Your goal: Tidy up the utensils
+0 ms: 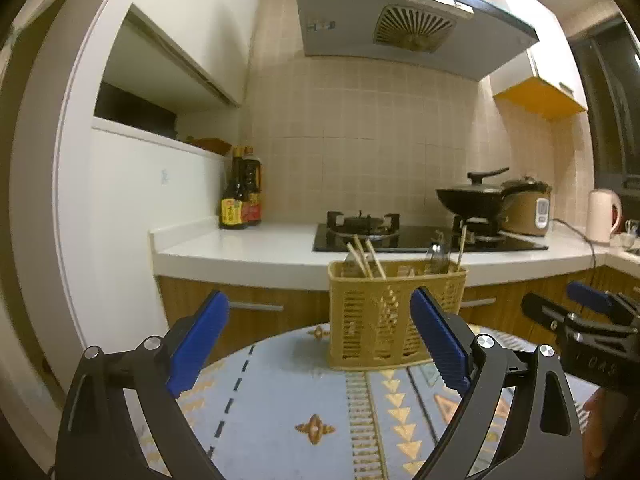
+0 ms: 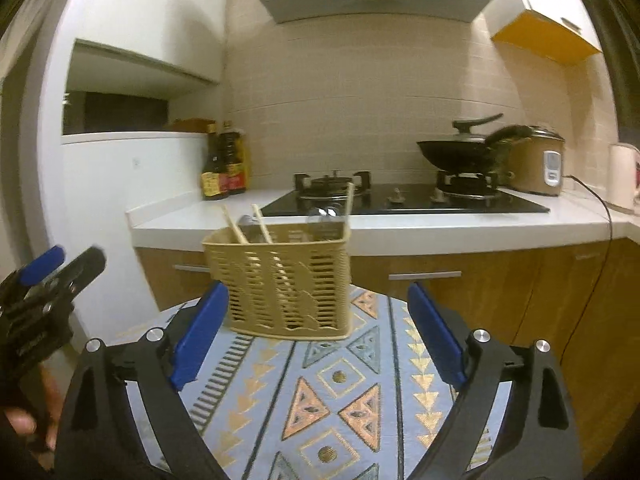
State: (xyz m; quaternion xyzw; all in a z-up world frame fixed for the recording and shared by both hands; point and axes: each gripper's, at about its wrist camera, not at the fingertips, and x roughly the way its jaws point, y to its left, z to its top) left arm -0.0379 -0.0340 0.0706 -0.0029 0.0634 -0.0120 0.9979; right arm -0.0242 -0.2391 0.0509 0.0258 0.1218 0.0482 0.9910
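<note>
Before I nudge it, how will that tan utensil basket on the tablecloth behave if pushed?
The utensil basket looks like thin slotted plastic, so probably light and easily slid. The chopsticks stand tall above its rim, so a high push may tip it. The patterned tablecloth might bunch rather than let it glide.

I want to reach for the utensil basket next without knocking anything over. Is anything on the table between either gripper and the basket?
Nothing visible stands in the way. The utensil basket stands alone on the patterned tablecloth, and only bare cloth lies ahead of the open right gripper and the open left gripper.
</note>
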